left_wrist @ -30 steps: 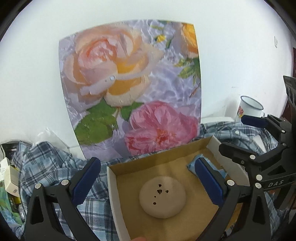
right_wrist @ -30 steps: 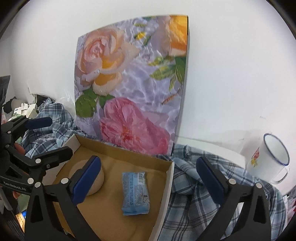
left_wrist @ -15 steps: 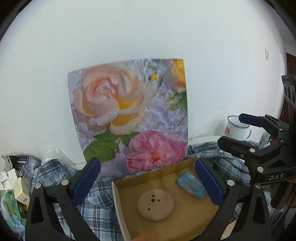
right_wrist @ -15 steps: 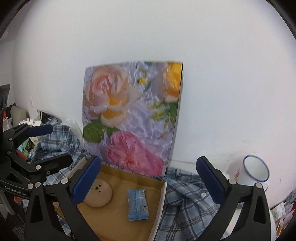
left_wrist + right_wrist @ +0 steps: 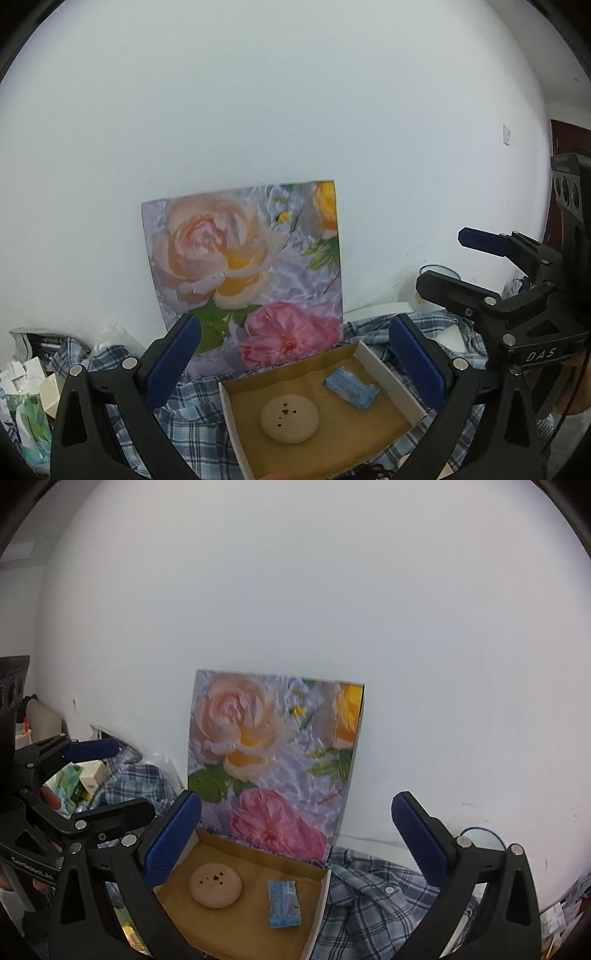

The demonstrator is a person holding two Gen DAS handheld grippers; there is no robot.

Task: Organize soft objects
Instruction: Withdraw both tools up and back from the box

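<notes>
Both grippers have pulled back and up over the last second, so the cardboard box (image 5: 384,376) now looks smaller and lower in each view and much more bare wall shows. Nearest the lens, the left gripper (image 5: 295,363) holds nothing with its jaws spread wide, and the right gripper (image 5: 297,836) is just as wide and empty. Between the fingers, inside the box, the round beige cushion (image 5: 290,422) lies apart from the blue packet (image 5: 351,389). Around the box sprawls the plaid shirt (image 5: 380,897), which looks like the soft thing left to sort; a loose fold could snag a finger or drag the light box sideways if grabbed carelessly. Behind it the flower picture (image 5: 251,273) leans on the wall and could tip. Only the right view shows the shirt's buttons and spread; only the left view shows the door frame.
</notes>
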